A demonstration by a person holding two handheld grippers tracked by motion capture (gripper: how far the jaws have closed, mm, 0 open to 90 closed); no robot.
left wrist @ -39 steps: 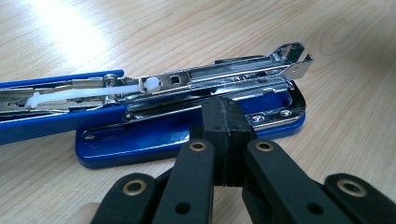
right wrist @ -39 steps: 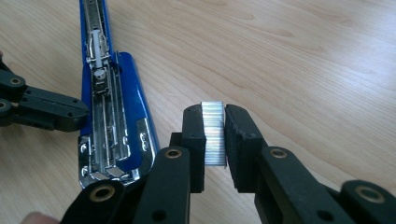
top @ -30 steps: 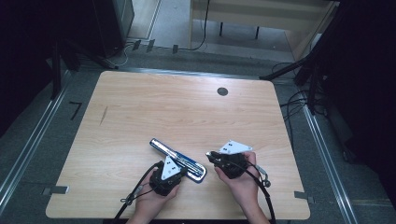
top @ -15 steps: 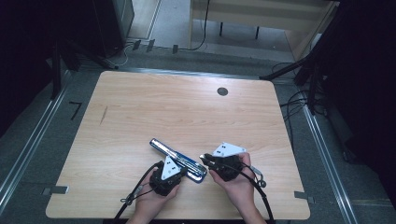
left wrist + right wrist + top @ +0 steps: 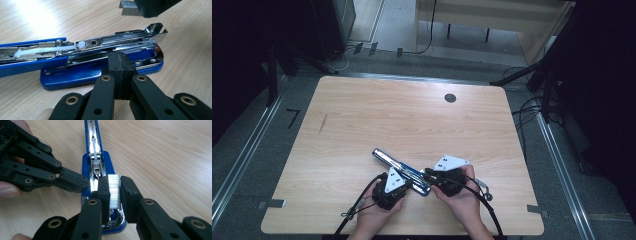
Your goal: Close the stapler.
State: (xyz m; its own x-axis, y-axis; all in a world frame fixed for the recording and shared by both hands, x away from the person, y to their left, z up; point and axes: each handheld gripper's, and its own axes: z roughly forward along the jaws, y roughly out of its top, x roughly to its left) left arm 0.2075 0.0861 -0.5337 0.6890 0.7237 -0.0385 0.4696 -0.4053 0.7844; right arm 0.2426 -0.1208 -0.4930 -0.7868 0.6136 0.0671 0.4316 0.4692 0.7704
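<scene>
Blue stapler [image 5: 401,171] lies opened flat at the near middle of the table [image 5: 362,125], magazine channel exposed. Left gripper [image 5: 121,75] has its jaws fully closed, tips against the stapler's base. Right gripper [image 5: 115,191] clamps a staple strip [image 5: 114,191] just above the magazine's near end.

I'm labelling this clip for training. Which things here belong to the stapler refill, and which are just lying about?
Part of the job:
- blue stapler, opened flat
- strip of staples, held in the right tool
- left tool, shut, tips against the stapler's base

Just lying about:
- round black cable port in the table
- floor cables
</scene>
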